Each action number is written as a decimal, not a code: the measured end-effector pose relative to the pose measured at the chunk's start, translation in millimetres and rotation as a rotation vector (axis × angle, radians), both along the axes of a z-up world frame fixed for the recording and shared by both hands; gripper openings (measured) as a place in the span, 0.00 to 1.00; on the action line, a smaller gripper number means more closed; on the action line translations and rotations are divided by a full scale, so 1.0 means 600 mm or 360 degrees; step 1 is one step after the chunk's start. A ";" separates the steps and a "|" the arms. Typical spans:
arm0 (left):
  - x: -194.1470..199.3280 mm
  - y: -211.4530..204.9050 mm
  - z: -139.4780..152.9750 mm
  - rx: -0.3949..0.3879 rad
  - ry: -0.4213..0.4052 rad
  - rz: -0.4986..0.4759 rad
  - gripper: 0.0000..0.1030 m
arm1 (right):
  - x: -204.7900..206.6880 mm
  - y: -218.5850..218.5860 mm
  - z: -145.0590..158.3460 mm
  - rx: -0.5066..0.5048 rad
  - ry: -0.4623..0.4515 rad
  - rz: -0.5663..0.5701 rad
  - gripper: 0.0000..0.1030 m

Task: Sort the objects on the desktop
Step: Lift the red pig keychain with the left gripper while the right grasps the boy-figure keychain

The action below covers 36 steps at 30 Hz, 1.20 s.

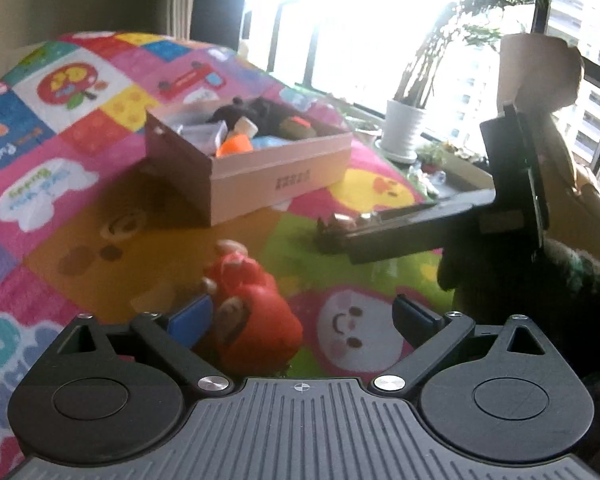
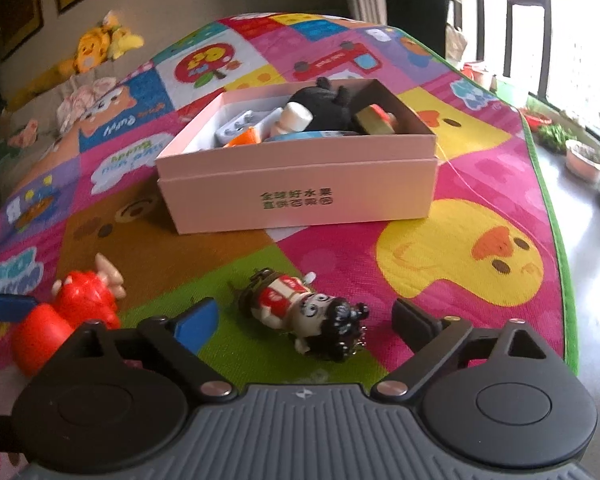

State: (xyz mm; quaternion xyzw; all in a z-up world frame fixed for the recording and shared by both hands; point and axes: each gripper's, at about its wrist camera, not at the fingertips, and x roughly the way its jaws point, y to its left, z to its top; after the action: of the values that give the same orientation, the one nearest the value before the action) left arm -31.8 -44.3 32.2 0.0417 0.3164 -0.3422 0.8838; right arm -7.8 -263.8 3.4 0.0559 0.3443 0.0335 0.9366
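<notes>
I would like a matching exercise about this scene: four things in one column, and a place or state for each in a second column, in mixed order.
Things:
1. red figure
2. black-haired figure
3. black plush toy
4. pink box

Places or states:
A. inside the box, among other items
B. lying on the green patch, between the fingers of the open right gripper
C. open, standing on the mat
D. on the mat by the blue pad of the open left gripper

Pairs: 1-D, 2-B, 3-A, 4-C
</notes>
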 end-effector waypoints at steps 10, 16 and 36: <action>0.074 -0.014 -0.032 0.0153 0.0001 -0.0099 0.98 | -0.003 -0.007 0.001 0.0046 -0.0015 -0.0028 0.94; 0.046 -0.014 -0.042 0.0080 0.0142 -0.0183 0.98 | -0.002 -0.012 0.000 0.0085 -0.0012 -0.0037 0.96; 0.051 -0.011 -0.031 0.0196 0.0035 0.0219 0.81 | -0.025 -0.010 0.007 0.0003 -0.0065 -0.0072 0.97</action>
State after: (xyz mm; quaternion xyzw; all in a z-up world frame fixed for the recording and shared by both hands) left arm -1.1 -51.1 13.8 0.0703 0.3485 -0.2612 0.8975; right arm -23.1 -269.5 7.5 0.0639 0.3238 0.0139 0.9439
